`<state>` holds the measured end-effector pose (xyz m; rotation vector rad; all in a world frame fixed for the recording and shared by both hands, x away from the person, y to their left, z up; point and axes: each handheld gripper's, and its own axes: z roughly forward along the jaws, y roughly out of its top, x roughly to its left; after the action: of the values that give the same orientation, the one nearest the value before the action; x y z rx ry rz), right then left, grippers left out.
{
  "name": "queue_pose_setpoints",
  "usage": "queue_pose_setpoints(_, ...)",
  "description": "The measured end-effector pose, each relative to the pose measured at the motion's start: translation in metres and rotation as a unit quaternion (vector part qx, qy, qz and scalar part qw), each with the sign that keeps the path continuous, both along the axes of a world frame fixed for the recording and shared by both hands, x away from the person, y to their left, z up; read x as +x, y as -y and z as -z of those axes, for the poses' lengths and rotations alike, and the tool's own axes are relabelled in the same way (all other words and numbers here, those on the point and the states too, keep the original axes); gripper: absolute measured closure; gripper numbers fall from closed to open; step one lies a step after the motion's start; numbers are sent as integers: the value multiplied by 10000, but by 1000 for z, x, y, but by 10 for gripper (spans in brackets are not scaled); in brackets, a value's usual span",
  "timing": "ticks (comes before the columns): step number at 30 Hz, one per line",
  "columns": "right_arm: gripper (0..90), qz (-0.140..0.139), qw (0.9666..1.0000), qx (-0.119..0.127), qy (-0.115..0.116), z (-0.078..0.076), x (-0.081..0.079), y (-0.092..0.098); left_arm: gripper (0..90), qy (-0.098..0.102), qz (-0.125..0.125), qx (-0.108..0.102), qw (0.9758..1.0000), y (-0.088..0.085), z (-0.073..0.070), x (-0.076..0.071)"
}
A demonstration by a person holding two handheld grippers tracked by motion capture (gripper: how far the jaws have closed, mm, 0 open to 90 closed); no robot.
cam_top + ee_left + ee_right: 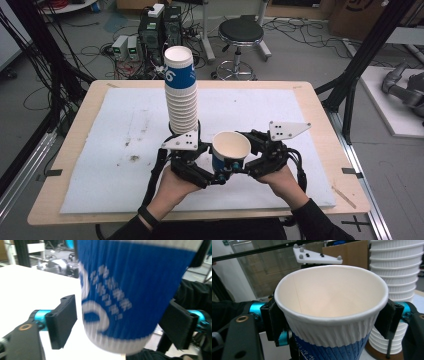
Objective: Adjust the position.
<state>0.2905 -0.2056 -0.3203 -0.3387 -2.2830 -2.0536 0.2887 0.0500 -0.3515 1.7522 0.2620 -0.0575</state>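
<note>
A single paper cup (230,149), white at the ribbed rim and blue lower down, hangs upright above the white mat between my two grippers. My right gripper (241,165) is shut on it, and in the right gripper view both pads press the cup (332,322) just under its rim. My left gripper (216,176) reaches the cup's blue lower part (125,295) with its jaws open. Its left finger (62,322) stands clear of the wall. A tall stack of matching cups (180,95) stands right behind the left gripper, also close by as the stack (398,290).
A white mat (125,145) covers the wooden table (70,150). The stack sits on a dark round base (384,353). Beyond the far edge are a stool (240,35), computer cases (160,30) and cables on the floor. Black frame posts (360,60) rise at the right.
</note>
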Motion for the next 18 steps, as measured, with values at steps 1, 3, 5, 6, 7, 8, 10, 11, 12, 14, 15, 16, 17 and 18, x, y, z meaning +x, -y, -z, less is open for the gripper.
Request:
queue_pose_setpoints(1, 232, 34, 10000, -21, 18, 0, 1, 1, 171, 14, -14, 0, 10000, -1, -1, 0)
queue_pose_setpoints(3, 232, 111, 9999, -40, 55, -1, 2, 4, 143, 63, -127, 66, 9999, -4, -3, -1)
queue_pose_setpoints(5, 232, 155, 9998, -33, 94, -2, 2, 5, 143, 88, -180, 93, 9998, -8, -4, -1)
queue_pose_setpoints(6, 232, 184, 9997, -58, 125, -2, 2, 6, 143, 109, -204, 87, 9997, -10, -6, -1)
queue_pose_setpoints(7, 232, 210, 9996, -91, 156, -2, 2, 7, 143, 122, -257, 87, 9996, -14, -7, -1)
queue_pose_setpoints(8, 232, 243, 9995, -108, 169, -3, 3, 8, 143, 150, -297, 87, 9994, -17, -8, -1)
queue_pose_setpoints(10, 231, 299, 9993, -124, 176, -3, 3, 10, 143, 172, -358, 82, 9992, -23, -10, -1)
queue_pose_setpoints(11, 232, 321, 9992, -129, 180, -3, 4, 11, 143, 210, -426, 89, 9988, -29, -12, -2)
queue_pose_setpoints(12, 231, 367, 9990, -157, 220, -4, 4, 13, 143, 214, -453, 83, 9987, -31, -13, -2)
queue_pose_setpoints(14, 232, 411, 9987, -197, 232, -5, 4, 15, 143, 264, -554, 88, 9981, -39, -15, -3)
queue_pose_setpoints(15, 231, 432, 9985, -208, 270, -5, 4, 16, 143, 311, -612, 109, 9976, -44, -17, -4)
queue_pose_setpoints(16, 231, 466, 9983, -233, 265, -5, 5, 18, 143, 354, -651, 123, 9972, -47, -18, -4)
queue_pose_setpoints(17, 231, 492, 9981, -246, 276, -5, 5, 20, 143, 378, -696, 114, 9968, -53, -19, -5)
queue_pose_setpoints(18, 231, 539, 9978, -247, 295, -5, 6, 22, 143, 411, -758, 105, 9962, -56, -20, -5)
